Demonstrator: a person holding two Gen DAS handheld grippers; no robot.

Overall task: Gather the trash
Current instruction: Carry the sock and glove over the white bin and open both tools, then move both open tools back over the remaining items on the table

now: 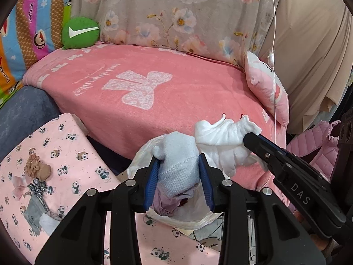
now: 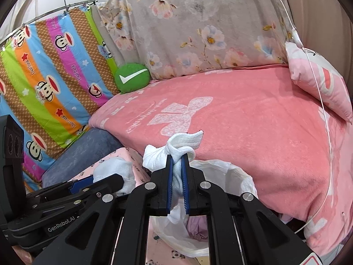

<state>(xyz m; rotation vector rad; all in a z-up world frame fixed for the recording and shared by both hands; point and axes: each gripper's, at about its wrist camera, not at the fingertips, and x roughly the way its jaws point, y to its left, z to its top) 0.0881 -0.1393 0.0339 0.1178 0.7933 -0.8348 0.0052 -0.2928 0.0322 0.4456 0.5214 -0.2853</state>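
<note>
Left wrist view
- Left gripper (image 1: 179, 167): clamped on a pale blue sock (image 1: 178, 165), its blue pads pressing the sock from both sides.
- Blue sock: held above the mouth of a white bag (image 1: 198, 217), which has purple cloth (image 1: 164, 203) inside.
- Right gripper (image 1: 248, 140): reaches in from the right, closed on a white sock (image 1: 222, 137).
- White sock: just right of the blue sock, touching it, over the front edge of the pink blanket (image 1: 154, 77).
- Panda cloth (image 1: 55, 154): lower left, beneath the bag.
- Green cushion (image 1: 80, 32): far left corner of the blanket.

Right wrist view
- Right gripper (image 2: 177, 165): jaws nearly together, pinching the white sock (image 2: 176, 148), which bunches above the pads.
- Bag (image 2: 231, 176): open just beyond and below the jaws, purple cloth (image 2: 197, 227) within.
- Left gripper (image 2: 106, 181): lower left, the blue sock (image 2: 112, 169) at its tip.
- Pillow (image 2: 320, 81): pink, right end of the blanket (image 2: 253, 121).
</note>
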